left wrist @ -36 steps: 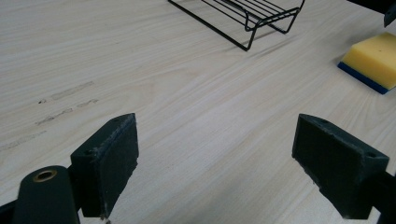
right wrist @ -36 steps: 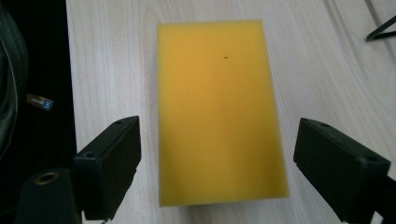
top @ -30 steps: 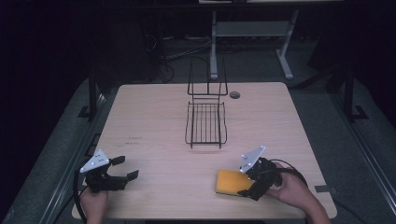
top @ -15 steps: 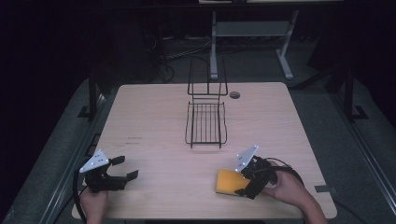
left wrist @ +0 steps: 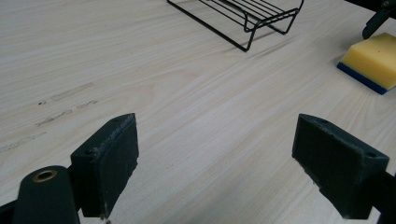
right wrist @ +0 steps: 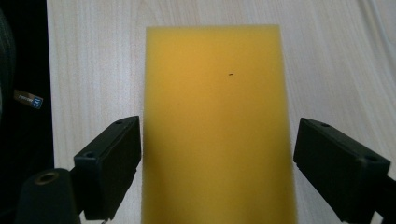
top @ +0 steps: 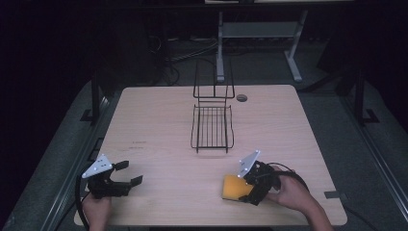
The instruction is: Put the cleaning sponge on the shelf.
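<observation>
Sponge [top: 233, 187]: yellow, rectangular, with a blue underside layer visible along its edge in the left gripper view [left wrist: 373, 59]; lying flat on the wooden table [top: 163, 120] near the front edge, right of centre, well in front of the wire rack [top: 212, 126]. In the right gripper view, sponge [right wrist: 217, 121] positioned lengthwise between the two black jaws, near end extending past the bottom of the picture, far end well beyond the jaw tips. Right gripper [right wrist: 217, 161]: jaws spread wide, one on each side of the sponge; left jaw just beside the sponge's long edge, contact not determinable; right jaw also close to the other edge, with a thin strip of table visible between. No squeezing or deformation of the sponge visible. In the high view, right gripper [top: 244, 187] held by a hand [top: 291, 195] entering from the bottom right, angled toward the sponge, cable looping behind it. Left gripper [top: 129, 173]: held low over the table at the front left corner, well apart from the sponge; jaws spread wide with nothing but bare table between them in the left gripper view [left wrist: 215, 154]. Wire rack: black, standing at table centre, upright back section toward the far side, flat slatted tray toward the person.
</observation>
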A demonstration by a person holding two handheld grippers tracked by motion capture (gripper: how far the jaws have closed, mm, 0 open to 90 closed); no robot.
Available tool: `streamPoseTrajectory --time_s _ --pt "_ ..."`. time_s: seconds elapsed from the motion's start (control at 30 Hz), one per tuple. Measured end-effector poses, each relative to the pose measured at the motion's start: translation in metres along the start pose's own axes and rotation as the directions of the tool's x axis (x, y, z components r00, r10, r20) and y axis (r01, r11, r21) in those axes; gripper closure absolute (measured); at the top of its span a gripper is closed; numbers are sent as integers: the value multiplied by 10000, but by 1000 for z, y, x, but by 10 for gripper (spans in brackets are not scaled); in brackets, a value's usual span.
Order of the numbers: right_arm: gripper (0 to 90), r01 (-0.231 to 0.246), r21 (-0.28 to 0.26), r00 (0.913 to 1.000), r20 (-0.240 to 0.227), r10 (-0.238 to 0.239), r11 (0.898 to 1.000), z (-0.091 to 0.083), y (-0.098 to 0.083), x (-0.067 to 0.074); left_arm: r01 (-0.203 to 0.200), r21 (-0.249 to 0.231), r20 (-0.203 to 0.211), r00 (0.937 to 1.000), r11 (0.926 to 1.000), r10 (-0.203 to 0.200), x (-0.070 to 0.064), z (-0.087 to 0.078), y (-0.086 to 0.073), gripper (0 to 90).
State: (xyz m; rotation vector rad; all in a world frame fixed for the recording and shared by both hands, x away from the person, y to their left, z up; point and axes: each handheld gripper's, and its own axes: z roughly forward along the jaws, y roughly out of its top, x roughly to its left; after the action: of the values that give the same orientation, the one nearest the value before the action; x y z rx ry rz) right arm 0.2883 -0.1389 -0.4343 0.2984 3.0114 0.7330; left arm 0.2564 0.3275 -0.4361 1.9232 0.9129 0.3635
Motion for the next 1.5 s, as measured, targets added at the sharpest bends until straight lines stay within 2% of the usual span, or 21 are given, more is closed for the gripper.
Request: streamPoseTrajectory --time_s 0.4,1.1,1.5 --pt "147 -31 213 10000 -52 33 9998 9 1 0 5 -26 5 10000 10000 -5 0 0 0 141" --pt "149 -54 275 10000 -48 55 9996 19 -1 1 14 -77 -9 10000 10000 -15 0 -1 0 141" --pt "204 -44 238 10000 -46 45 9997 18 -3 1 23 -110 -12 10000 9999 -23 0 -1 0 141"
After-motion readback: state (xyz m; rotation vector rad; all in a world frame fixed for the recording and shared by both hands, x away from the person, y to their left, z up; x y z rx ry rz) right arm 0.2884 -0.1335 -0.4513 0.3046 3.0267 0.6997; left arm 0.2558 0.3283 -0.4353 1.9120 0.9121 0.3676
